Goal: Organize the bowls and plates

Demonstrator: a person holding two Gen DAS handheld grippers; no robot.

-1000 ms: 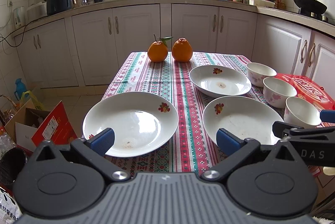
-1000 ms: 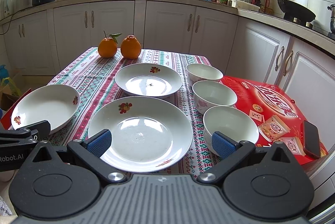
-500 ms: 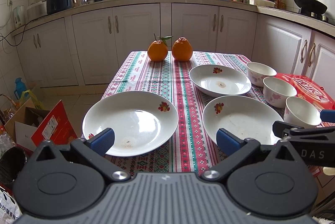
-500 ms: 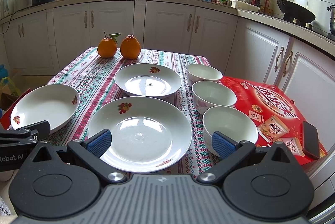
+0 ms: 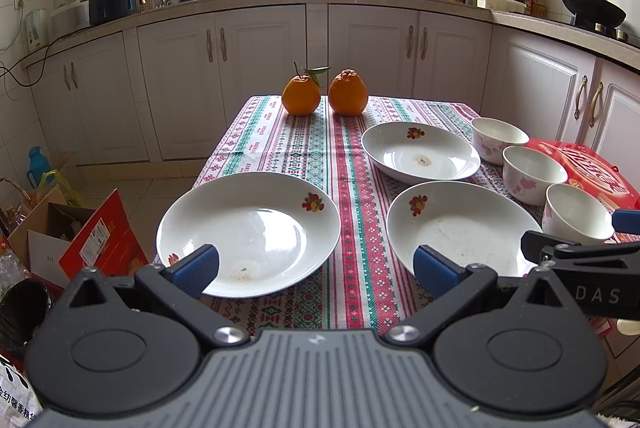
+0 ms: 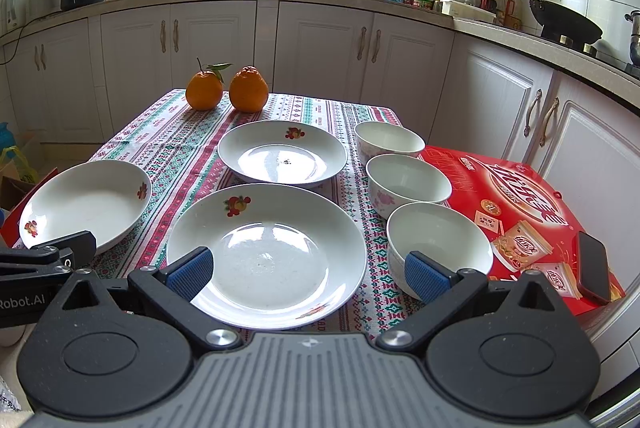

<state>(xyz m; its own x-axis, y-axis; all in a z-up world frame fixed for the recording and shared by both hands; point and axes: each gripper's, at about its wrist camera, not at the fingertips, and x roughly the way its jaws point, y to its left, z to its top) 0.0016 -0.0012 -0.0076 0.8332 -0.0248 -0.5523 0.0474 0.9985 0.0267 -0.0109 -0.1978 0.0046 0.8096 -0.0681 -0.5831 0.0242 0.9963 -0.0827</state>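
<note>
Left wrist view. My left gripper [image 5: 316,266] hangs over the near table edge with its blue-padded fingers [image 5: 194,268] spread wide and nothing between them. On the striped tablecloth [image 5: 348,164] I see three white plates: the left plate [image 5: 248,234] just ahead of my left finger, the near plate [image 5: 460,230] ahead of my right finger, and the far plate [image 5: 420,152] behind it. Three bowls [image 5: 534,174] stand in a row along the right edge, beside a red box [image 5: 592,168]. Two oranges [image 5: 324,94] sit at the far end. Part of my right gripper [image 5: 576,252] enters from the right.

Right wrist view. My right gripper [image 6: 306,276] is likewise spread and empty. The near plate [image 6: 266,254] lies between and just beyond its fingers; the nearest bowl [image 6: 440,240] sits behind the right pad. The far plate [image 6: 282,152] and left plate [image 6: 86,204] lie apart, none stacked. A phone [image 6: 594,266] rests on the red box [image 6: 516,192].
</note>
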